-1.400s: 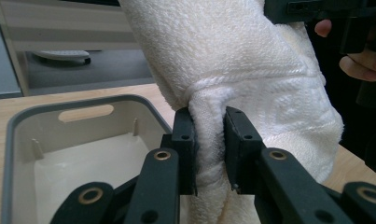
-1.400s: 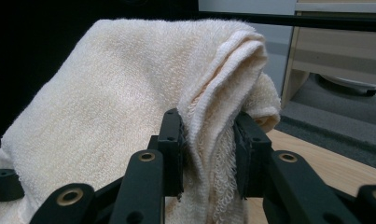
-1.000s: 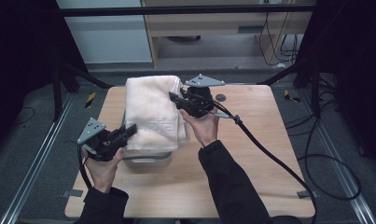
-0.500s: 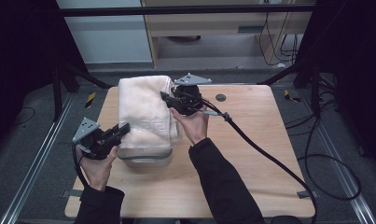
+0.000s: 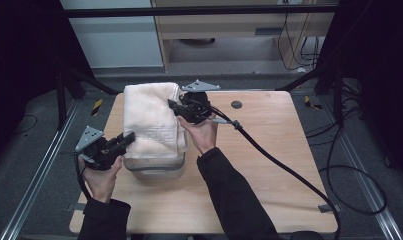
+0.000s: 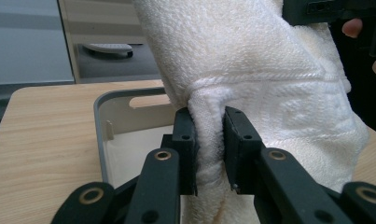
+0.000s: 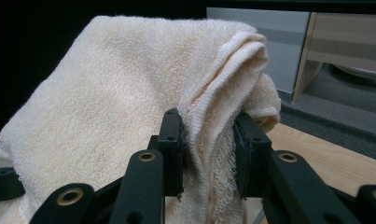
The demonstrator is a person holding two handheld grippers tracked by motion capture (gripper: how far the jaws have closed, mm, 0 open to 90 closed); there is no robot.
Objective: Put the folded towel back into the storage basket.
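A folded cream towel [image 5: 150,120] hangs in the air over a grey plastic bin [image 5: 155,165] on the wooden table [image 5: 269,165]. My left gripper [image 5: 128,138] is shut on the towel's near left edge; in the left gripper view its jaws pinch a bunched fold of the towel [image 6: 269,79] above the bin [image 6: 98,122]. My right gripper [image 5: 175,108] is shut on the towel's far right edge. In the right gripper view a thick folded hem of the towel [image 7: 106,107] sits squeezed between its jaws.
A small dark round hole [image 5: 236,104] marks the table top right of the towel. The right gripper's thick black cable [image 5: 284,165] runs across the table to its right edge. Metal rails flank the table, with cabinets beyond the far edge.
Both grippers have carried the towel to the left and slightly away from me. More of the bin's near rim shows below the towel.
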